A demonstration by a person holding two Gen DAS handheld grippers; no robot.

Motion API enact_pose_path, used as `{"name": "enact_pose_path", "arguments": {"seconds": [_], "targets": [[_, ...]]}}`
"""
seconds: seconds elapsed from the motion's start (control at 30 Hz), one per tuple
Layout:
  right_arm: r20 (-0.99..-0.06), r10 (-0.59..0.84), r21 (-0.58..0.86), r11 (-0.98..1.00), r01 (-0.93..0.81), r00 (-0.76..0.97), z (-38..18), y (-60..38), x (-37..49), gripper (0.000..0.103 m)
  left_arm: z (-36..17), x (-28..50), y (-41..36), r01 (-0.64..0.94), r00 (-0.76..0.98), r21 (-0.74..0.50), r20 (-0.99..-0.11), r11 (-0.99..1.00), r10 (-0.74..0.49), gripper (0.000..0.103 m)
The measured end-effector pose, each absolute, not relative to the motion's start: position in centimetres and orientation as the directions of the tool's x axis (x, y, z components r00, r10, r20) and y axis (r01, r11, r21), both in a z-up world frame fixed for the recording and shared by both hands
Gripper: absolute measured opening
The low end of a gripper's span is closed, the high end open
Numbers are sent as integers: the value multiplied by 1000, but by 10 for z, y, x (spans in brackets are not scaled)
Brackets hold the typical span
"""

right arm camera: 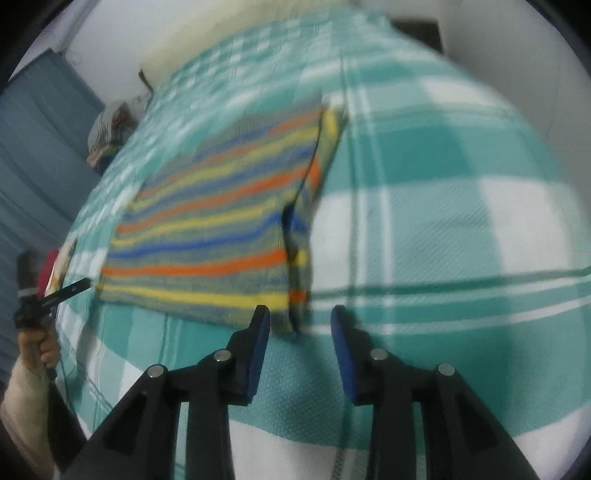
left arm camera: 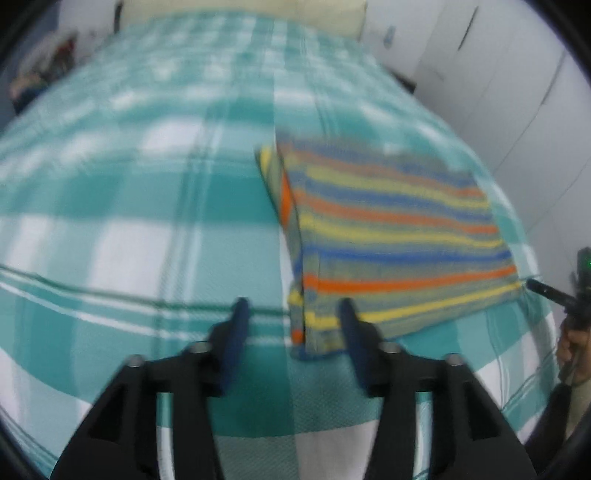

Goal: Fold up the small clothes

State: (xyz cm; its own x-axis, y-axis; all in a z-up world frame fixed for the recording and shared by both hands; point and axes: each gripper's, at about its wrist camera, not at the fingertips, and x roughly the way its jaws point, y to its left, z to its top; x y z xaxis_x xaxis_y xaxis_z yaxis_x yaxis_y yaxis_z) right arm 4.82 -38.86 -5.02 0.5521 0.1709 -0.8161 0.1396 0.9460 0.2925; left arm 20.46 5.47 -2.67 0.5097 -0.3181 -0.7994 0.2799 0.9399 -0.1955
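A folded garment (left arm camera: 388, 229) with orange, yellow and blue stripes lies flat on the teal and white checked bed cover (left arm camera: 129, 221). My left gripper (left arm camera: 293, 308) is open just above the cover, and the garment's near left corner shows between its blue pads. In the right wrist view the same garment (right arm camera: 207, 236) lies left of centre. My right gripper (right arm camera: 300, 314) is open over its near right corner, and the pads are not pressing the cloth. Each view shows the other hand-held gripper at the garment's far side: the right gripper's finger (left arm camera: 543, 290) and the left gripper's finger (right arm camera: 70, 290).
A cream pillow (left arm camera: 240, 11) lies at the head of the bed. White cupboard doors (left arm camera: 498, 81) stand past the bed's right edge. A blue curtain (right arm camera: 33, 155) and a bundle of clothes (right arm camera: 110, 129) are beyond its left edge.
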Motion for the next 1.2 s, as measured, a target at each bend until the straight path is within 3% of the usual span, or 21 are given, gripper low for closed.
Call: {"name": "enact_pose_path", "arguments": {"seconds": [0.07,0.2,0.4,0.5,0.6,0.9,1.2], "targets": [[-790,66,224,956,187,609,-37,-393,42,58,-11,197,55,268,590,-146,-756,952,-282,78],[-763,-115,105,949,298,636,-28,-404,39,61,-2,192,56,169,707,-48,-690,984,-156,97],[-749,-224,11,937,349,624,-37,-404,27,61,-40,219,88,-7,699,44,-715,999,36,98],[-740,-300,-55,919,390,602,-54,-402,20,68,-67,233,108,-71,656,26,-752,997,67,98],[-753,-309,-54,909,412,581,-80,-405,20,70,-103,247,122,-102,574,53,-813,993,102,99],[-750,-302,-56,916,398,589,-86,-402,23,83,-117,244,128,-114,593,35,-800,993,96,103],[-755,-315,-83,916,393,575,-88,-397,27,87,-116,243,124,-115,592,52,-798,992,110,103]]}}
